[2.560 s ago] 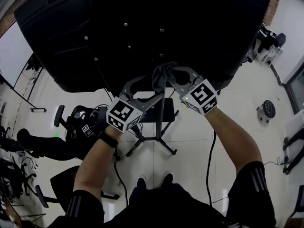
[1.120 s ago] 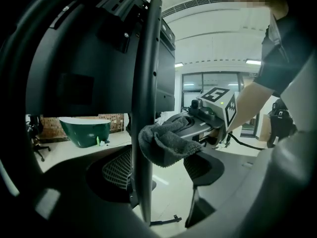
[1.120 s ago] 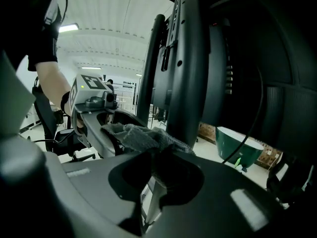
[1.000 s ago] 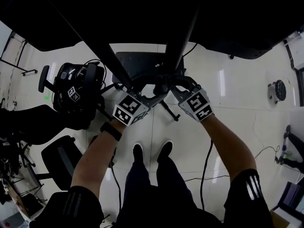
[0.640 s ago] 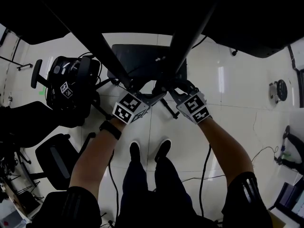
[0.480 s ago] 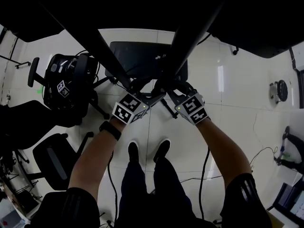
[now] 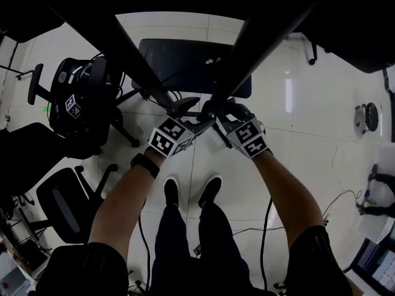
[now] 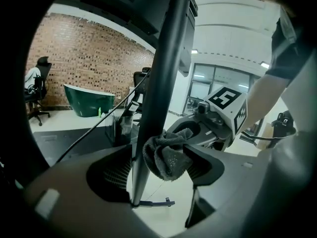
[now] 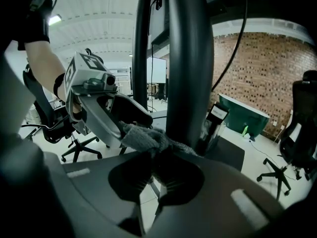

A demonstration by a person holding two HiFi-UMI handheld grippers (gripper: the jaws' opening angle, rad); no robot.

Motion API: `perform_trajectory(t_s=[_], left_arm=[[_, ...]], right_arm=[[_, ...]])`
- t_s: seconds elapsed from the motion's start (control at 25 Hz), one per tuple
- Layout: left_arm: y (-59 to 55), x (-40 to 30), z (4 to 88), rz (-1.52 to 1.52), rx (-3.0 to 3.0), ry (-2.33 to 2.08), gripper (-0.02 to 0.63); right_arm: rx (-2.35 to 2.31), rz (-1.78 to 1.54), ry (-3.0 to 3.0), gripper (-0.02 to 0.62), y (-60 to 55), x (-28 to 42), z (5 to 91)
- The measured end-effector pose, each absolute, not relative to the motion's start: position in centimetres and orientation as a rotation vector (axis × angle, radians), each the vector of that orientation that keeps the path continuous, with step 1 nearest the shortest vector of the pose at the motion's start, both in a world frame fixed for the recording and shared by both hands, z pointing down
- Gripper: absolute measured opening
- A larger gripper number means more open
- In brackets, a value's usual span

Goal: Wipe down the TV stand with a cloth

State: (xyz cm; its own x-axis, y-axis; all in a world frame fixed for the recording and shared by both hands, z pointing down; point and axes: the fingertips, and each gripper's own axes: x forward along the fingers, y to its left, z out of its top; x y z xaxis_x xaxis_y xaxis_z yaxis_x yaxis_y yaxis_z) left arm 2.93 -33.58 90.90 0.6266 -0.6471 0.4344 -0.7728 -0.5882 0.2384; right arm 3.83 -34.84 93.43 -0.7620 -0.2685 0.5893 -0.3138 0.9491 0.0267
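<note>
Wiping step is in hand. I'm on an upright post (image 8: 163,83) of the TV stand (image 7: 123,48), low down, just in front of its base plate (image 7: 185,63). My right gripper (image 7: 214,110) is clenched on the grey cloth (image 8: 166,155), with the wad pressed against the post. My left gripper (image 7: 185,106) has its jaws spread, straddling post and wad. The cloth touches one jaw, but I don't read that as a grip. Next move, as I judge it: drag the cloth along the post under steady pressure, left jaws backing the wad so it doesn't roll off the round tube. Base plate probably comes after.
</note>
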Motion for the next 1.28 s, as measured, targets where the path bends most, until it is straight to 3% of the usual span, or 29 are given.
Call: perform_trajectory(t_s=[0.32,0.6,0.88,1.28], left_arm=[[-32.3,2.6,95.3,0.447,2.401,-1.106,0.347],[-30.7,2.0,94.3,0.420,2.402,-1.107,0.348],[-27.0,1.4,84.6,0.342,2.546,-1.151,0.348],[-16.2,-1.7,66.2,0.204,2.703,-1.185,0.347]], right_arm=[[0.428,0.127,-2.411,0.034,-35.1,3.8,98.3],[0.508,0.240,-2.443,0.035,-34.1,3.3,96.8],[0.617,0.317,-2.611,0.035,-30.3,3.2,86.6],[0.713,0.117,-2.807,0.035,-21.5,3.3,64.4]])
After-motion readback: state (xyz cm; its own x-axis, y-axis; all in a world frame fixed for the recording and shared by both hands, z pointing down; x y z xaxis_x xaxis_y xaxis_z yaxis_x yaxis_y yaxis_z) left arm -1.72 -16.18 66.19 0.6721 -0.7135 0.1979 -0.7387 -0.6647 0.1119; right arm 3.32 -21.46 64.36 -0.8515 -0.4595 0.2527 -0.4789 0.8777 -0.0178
